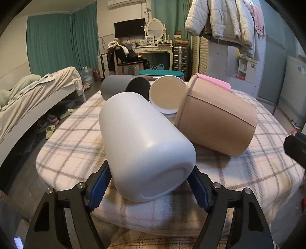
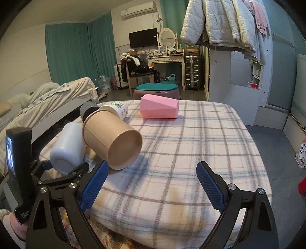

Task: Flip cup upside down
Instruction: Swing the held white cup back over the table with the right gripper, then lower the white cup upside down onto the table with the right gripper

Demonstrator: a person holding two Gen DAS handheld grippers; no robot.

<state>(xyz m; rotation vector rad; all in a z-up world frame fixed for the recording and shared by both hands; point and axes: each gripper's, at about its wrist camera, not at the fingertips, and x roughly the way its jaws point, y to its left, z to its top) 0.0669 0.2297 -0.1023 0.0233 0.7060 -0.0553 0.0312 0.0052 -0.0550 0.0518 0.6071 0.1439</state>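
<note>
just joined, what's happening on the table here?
Several cups lie on their sides on the plaid cloth. The left tool has its fingers on either side of the white cup, near its base, apparently gripping it. The right tool hangs open and empty beside the brown paper cup. The pink cup lies further back. None is flipped yet.

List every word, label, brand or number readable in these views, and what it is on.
No text can be read.
White paper cup with green print: blurred.
Black handle of the left claw: small white lettering, unreadable.
Box at the right edge of the right wrist view: printing too small.
White air conditioner: no legible brand.
</note>
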